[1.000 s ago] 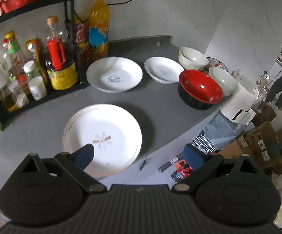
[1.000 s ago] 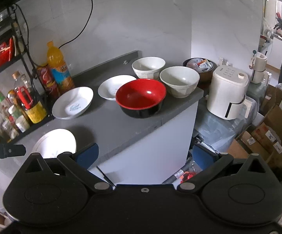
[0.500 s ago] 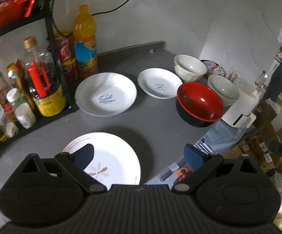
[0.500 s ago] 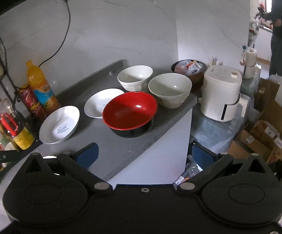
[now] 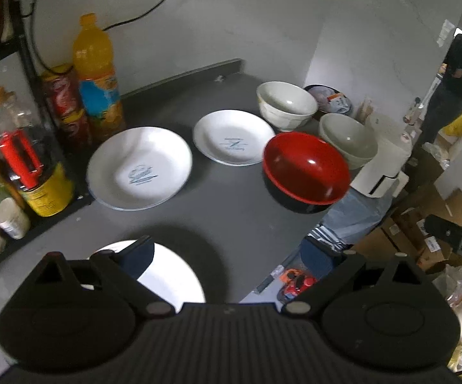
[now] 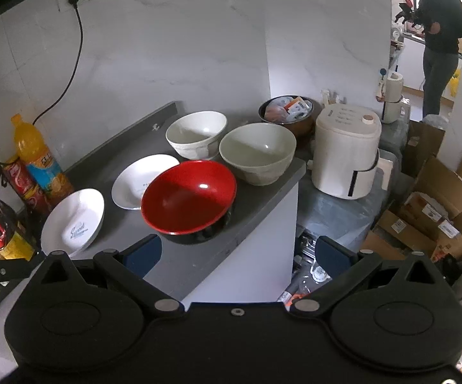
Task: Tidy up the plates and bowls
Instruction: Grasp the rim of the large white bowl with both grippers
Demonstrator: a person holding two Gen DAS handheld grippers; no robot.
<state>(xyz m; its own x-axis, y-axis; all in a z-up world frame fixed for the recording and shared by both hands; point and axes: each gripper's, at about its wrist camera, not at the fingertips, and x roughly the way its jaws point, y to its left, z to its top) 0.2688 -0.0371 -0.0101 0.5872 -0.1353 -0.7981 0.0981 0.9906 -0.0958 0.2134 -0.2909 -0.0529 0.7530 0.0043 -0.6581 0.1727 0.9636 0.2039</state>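
Observation:
On the grey counter (image 5: 231, 201) lie a large white plate (image 5: 139, 168) with blue script, a smaller white plate (image 5: 234, 142), a red bowl (image 5: 306, 168) at the counter's edge and two white bowls (image 5: 285, 104) (image 5: 347, 139) behind it. A third white plate (image 5: 173, 275) lies nearest, half hidden under my left gripper (image 5: 227, 254), which is open and holds nothing. In the right wrist view my right gripper (image 6: 237, 252) is open too, hanging before the counter edge, near the red bowl (image 6: 189, 200). The script plate (image 6: 74, 220) and small plate (image 6: 141, 180) lie to its left.
A black rack with sauce bottles (image 5: 23, 156), cans and an orange drink bottle (image 5: 98, 76) stands at the left. A white appliance (image 6: 346, 150) and cardboard boxes (image 6: 438, 208) sit right of the counter. A person (image 6: 438, 38) stands in the far doorway.
Both grippers have drawn back and tilted up. The near plate has slid down under the left gripper, and the bowls sit closer to the middle of both views. Nothing on the counter has moved.

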